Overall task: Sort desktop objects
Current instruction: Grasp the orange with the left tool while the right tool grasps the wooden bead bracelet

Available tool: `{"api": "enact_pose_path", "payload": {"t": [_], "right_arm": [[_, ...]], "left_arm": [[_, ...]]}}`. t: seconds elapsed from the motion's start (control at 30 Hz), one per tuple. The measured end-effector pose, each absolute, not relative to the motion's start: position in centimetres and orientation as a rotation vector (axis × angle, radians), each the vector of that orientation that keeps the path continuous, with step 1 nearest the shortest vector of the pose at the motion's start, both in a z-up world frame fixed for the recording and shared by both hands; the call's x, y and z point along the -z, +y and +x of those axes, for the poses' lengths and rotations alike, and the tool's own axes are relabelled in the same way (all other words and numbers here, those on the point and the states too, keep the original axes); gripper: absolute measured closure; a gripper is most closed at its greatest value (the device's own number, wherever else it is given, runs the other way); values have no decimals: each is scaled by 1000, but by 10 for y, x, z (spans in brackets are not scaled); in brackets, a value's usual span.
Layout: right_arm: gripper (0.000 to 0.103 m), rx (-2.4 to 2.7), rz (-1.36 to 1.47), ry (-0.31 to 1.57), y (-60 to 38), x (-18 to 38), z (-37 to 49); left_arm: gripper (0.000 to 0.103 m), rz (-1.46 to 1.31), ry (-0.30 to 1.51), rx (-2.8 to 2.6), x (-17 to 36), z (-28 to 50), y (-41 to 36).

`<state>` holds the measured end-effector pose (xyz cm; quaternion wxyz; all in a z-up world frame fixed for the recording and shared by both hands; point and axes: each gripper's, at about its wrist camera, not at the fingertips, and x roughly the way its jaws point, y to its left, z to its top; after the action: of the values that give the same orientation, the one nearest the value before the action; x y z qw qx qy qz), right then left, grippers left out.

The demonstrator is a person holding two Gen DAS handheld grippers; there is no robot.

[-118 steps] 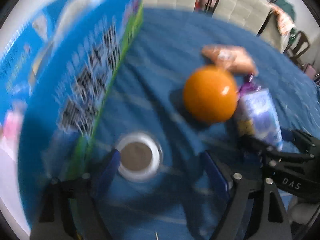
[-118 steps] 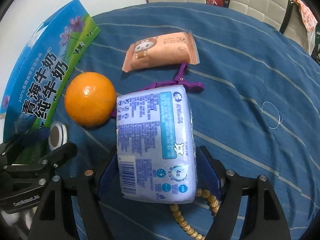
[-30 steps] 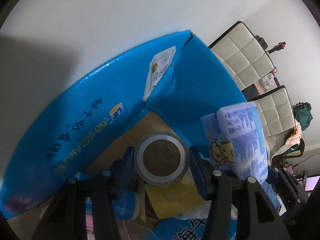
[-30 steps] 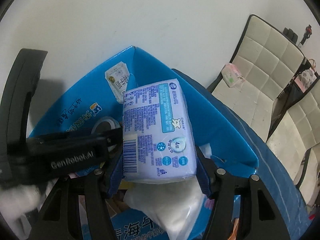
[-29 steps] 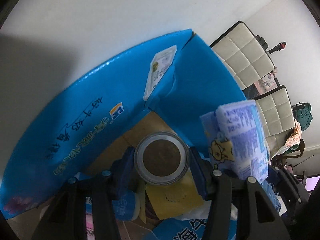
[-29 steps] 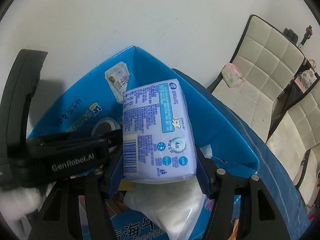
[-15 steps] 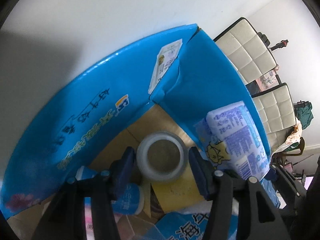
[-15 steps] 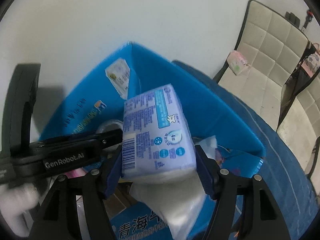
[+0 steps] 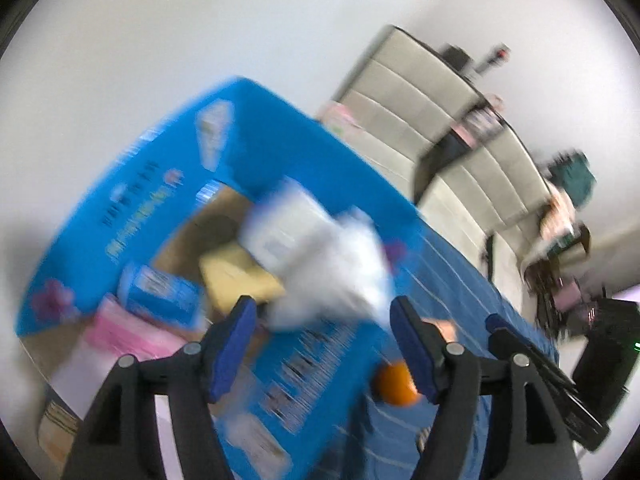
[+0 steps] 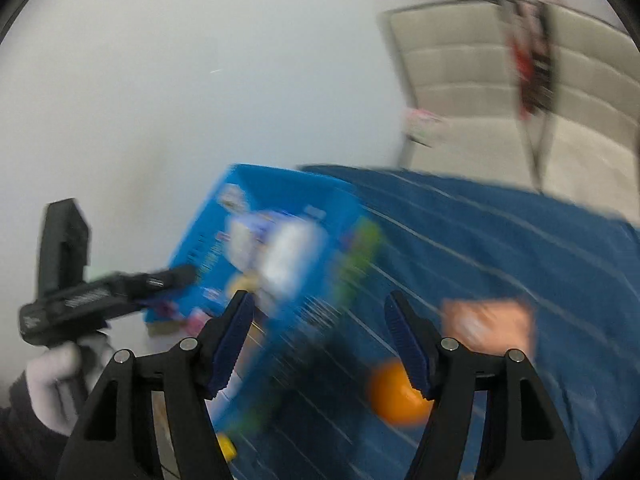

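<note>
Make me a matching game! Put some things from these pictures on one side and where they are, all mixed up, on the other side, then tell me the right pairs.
Things:
1. orange
2. white wipes pack
3. orange snack packet
4. right gripper

Where or how:
A. inside the blue milk carton box
B. on the blue striped tablecloth, farther from the camera than the round fruit
C. open, with nothing between its fingers
D. on the tablecloth, partly behind one blue fingertip

Pairs: 1-D, 2-A, 3-B, 4-C
</note>
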<state>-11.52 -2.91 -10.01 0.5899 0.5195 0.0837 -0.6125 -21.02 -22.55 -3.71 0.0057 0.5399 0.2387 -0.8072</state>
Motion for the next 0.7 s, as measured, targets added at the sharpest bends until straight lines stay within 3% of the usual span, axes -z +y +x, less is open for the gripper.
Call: {"api": "enact_pose_path", "payload": {"t": [0.2,0.53,0.63,0.7], "right_arm": [[32,1532,1403,131,92,155,-162],[32,1582,1422,403,154,207,-135],[32,1549,1387,571,144,223,-113],[32,1542,1351,669,140,231,-103]], "left_arm": [[27,1883,506,2615,56,-207,-110],[25,2080,74,2473,162,-223,-23],[25,2099,111,2497,172,-230,-18],[30,2119,79,2506,175,-234,-11]]}}
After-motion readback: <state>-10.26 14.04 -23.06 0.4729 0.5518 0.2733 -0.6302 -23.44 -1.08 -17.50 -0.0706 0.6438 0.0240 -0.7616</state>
